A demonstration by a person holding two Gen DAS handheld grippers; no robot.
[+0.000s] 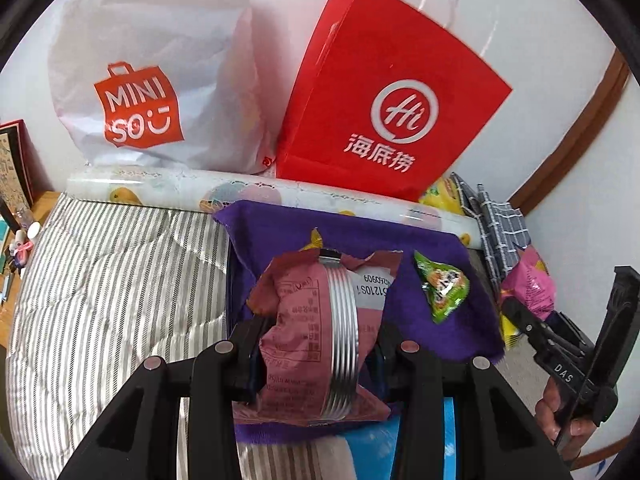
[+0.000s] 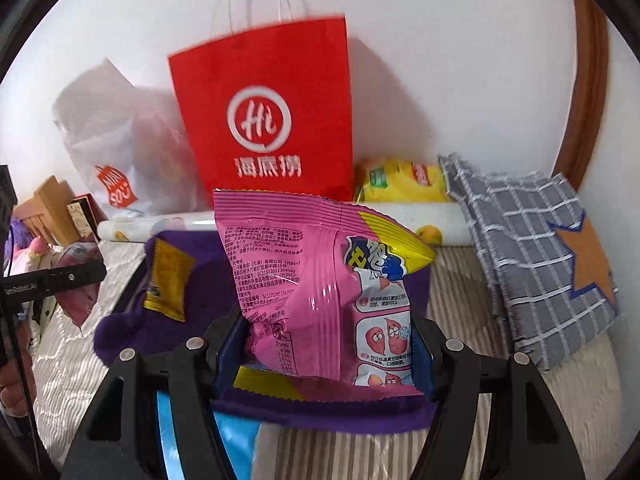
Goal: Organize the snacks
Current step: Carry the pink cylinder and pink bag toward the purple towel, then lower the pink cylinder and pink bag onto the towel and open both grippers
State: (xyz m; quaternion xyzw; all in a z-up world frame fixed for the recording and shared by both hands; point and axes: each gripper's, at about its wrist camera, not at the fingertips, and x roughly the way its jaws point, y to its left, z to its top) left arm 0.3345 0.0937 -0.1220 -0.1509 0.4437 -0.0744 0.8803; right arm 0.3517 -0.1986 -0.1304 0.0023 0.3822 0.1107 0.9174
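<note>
Midway, I judge: my left gripper clamps a dusty-pink packet, my right gripper a bright pink bag, both above the purple cloth. Green and yellow snacks lie unsorted there.

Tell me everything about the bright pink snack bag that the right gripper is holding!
The pink snack bag is shiny, crinkly plastic, with a crimped top edge and a yellow corner. Small printed text covers its back, and little cartoon sweet potato pictures sit beside that. It looks puffy and sealed. It stands roughly upright, pinched near its bottom between the jaws of the right gripper, above a purple cloth. From the left wrist view it shows at the far right.
</note>
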